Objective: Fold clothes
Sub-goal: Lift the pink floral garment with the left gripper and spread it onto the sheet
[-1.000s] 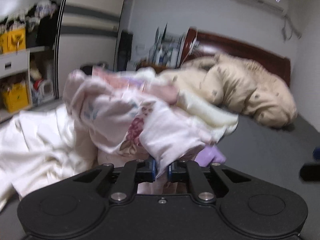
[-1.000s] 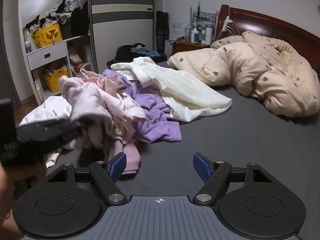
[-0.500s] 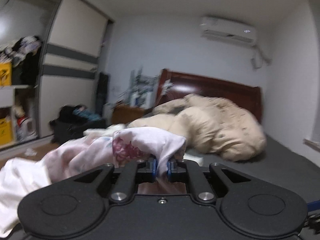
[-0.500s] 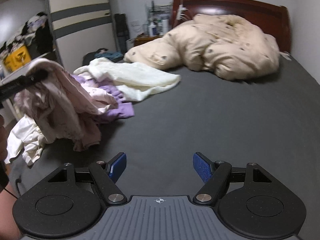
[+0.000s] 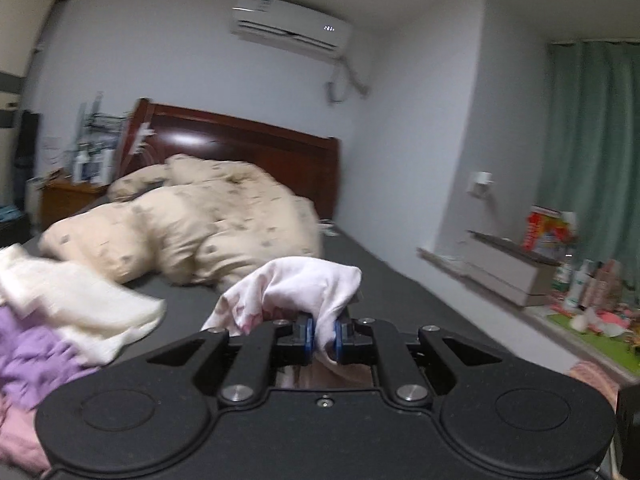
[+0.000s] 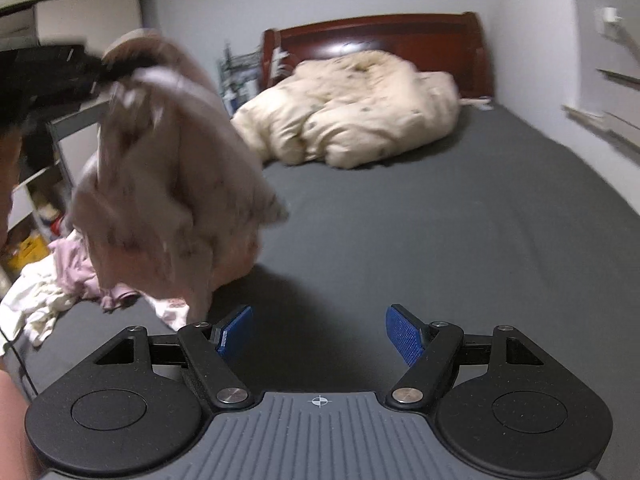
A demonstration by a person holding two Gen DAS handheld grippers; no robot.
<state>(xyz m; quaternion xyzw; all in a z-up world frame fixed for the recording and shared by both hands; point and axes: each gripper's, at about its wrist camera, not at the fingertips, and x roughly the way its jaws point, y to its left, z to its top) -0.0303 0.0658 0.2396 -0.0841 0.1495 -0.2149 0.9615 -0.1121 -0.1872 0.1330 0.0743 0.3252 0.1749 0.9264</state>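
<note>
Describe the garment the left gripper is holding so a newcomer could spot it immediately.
On the dark grey bed sheet, in front of the beige duvet, the left gripper lifts a pale pink floral garment. Unlike the purple garment and cream garment lying flat, it hangs in the air.

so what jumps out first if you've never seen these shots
The pink garment hanging in mid-air at the left of the right wrist view, pinched in the left gripper. Behind it a beige duvet lies heaped against the headboard, while the right gripper waits open over bare grey sheet.
</note>
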